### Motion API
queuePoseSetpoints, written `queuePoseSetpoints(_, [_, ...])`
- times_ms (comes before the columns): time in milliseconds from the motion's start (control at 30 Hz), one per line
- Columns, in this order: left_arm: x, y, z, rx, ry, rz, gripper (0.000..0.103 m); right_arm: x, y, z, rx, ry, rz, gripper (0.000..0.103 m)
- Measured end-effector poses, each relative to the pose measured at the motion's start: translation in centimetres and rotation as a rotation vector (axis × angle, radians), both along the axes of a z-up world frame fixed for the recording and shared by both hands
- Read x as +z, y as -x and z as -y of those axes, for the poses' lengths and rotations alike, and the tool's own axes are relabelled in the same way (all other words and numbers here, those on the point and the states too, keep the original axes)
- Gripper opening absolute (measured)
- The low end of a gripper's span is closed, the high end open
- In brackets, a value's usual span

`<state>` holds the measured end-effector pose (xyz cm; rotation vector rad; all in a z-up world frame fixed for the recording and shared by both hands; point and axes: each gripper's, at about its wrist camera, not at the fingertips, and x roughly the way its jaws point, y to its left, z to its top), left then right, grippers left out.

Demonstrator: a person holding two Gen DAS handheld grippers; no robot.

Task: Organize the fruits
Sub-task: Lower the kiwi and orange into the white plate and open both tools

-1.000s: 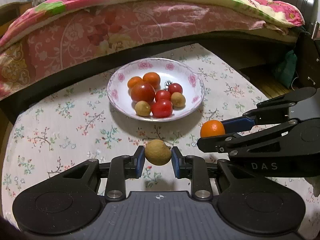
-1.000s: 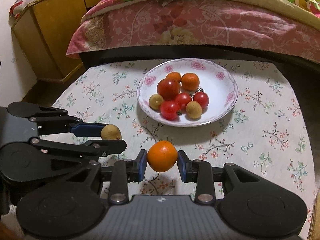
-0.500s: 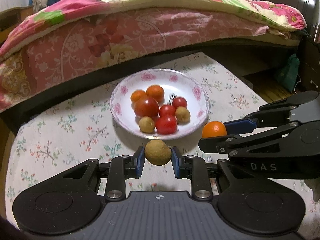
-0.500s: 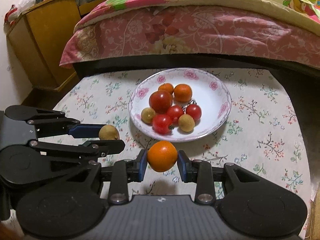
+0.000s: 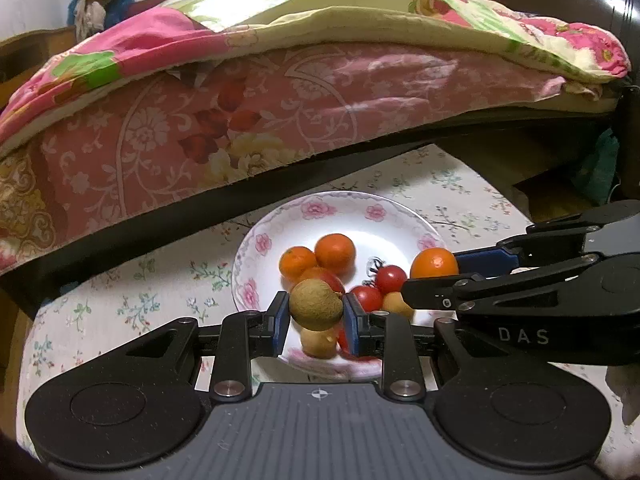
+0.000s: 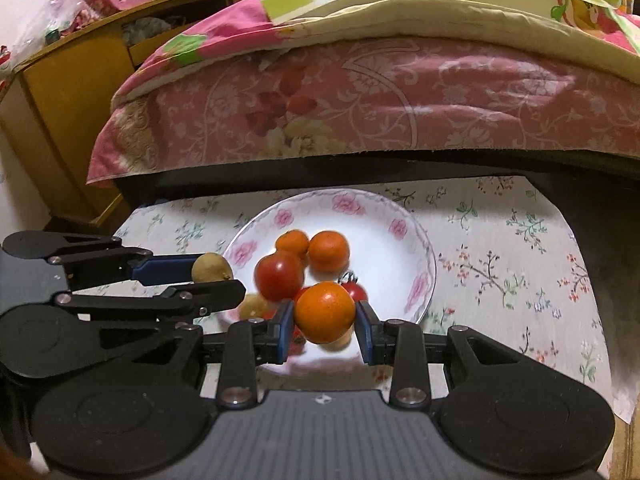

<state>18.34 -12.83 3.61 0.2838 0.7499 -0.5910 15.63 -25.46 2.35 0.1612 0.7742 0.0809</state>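
Observation:
My left gripper (image 5: pixel 316 316) is shut on a brown longan (image 5: pixel 316 309) and holds it above the near rim of the white flowered plate (image 5: pixel 340 210). My right gripper (image 6: pixel 324 320) is shut on an orange mandarin (image 6: pixel 325 312), also above the plate's near side (image 6: pixel 420 248). Each gripper shows in the other view: the right one with its mandarin (image 5: pixel 434 263), the left one with its longan (image 6: pixel 211 267). The plate holds two mandarins (image 5: pixel 335 252), tomatoes (image 6: pixel 279 275), cherry tomatoes (image 5: pixel 390 279) and longans (image 5: pixel 320 342).
The plate stands on a low table with a flowered cloth (image 6: pixel 500 248). A bed with a pink flowered cover (image 5: pixel 240 120) rises right behind the table. A yellow wooden cabinet (image 6: pixel 68 120) stands at the far left.
Both grippers have moved forward with their fruit, from over the cloth in front of the plate to above the plate's near rim. Both stay shut on their fruit.

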Motion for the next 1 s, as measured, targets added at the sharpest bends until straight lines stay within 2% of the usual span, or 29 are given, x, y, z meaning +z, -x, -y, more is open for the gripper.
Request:
queuePoseSetpoints(167, [-0.4,-1.7,0.2,0.025,0.003,0.002,0.034,-0.8,-1.7,0.7,-0.022,-0.036,-0.003,0.032])
queuePoseSetpoints(600, [-1.7,-3.3,1.5,0.010,-0.015,0.002,0.036,-2.5,-4.9,1.8,-0.057,-0.015,-0.006,0.033])
queuePoseSetpoints(867, [-1.1,-3.6,1.4,0.034,-0.011,0.005,0.049,-2.3,-5.0,2.1,-0.071,-0.024,-0.002,0.033])
queuePoseSetpoints(1000, [-0.9,-3.4,1.4,0.038,-0.009,0.006,0.052,-2.0,-4.7,2.1,-0.077,-0.019,0.003,0.033])
